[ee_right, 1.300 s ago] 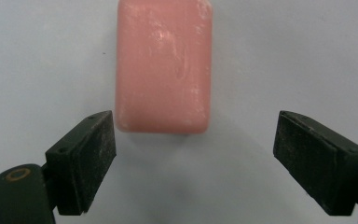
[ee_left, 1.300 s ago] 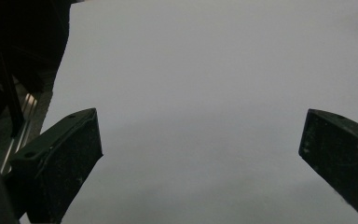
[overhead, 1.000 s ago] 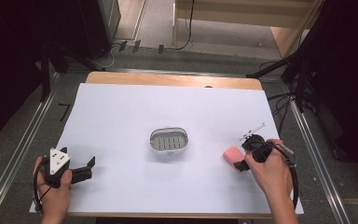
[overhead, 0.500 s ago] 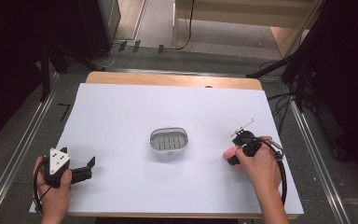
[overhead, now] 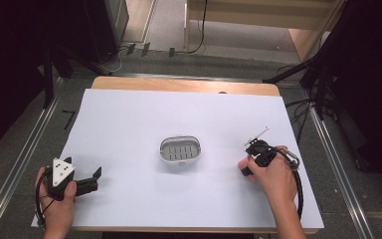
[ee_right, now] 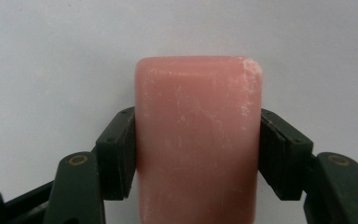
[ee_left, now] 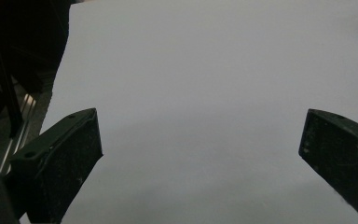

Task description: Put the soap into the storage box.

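Observation:
A pink soap bar [ee_right: 198,140] is clamped between the two black jaws of my right gripper [ee_right: 199,156], over the white table cover. In the high view the right gripper [overhead: 249,167] points downward under the person's hand, a little to the right of a grey oval soap dish [overhead: 179,150] with a slotted bottom, which stands empty mid-table. My left gripper [overhead: 95,178] rests near the front left corner with its jaws wide apart. Between them the left gripper [ee_left: 200,154] holds nothing but bare white sheet.
A white sheet [overhead: 179,104] covers the wooden table [overhead: 184,84]. Metal rails [overhead: 338,164] run along both sides on the floor. Cables and dark stands [overhead: 323,74] sit beyond the right and far edges.
The right hand has carried the soap leftward, closer to the dish, and tipped down so the hand now covers the soap in the high view. The left gripper has stayed put.

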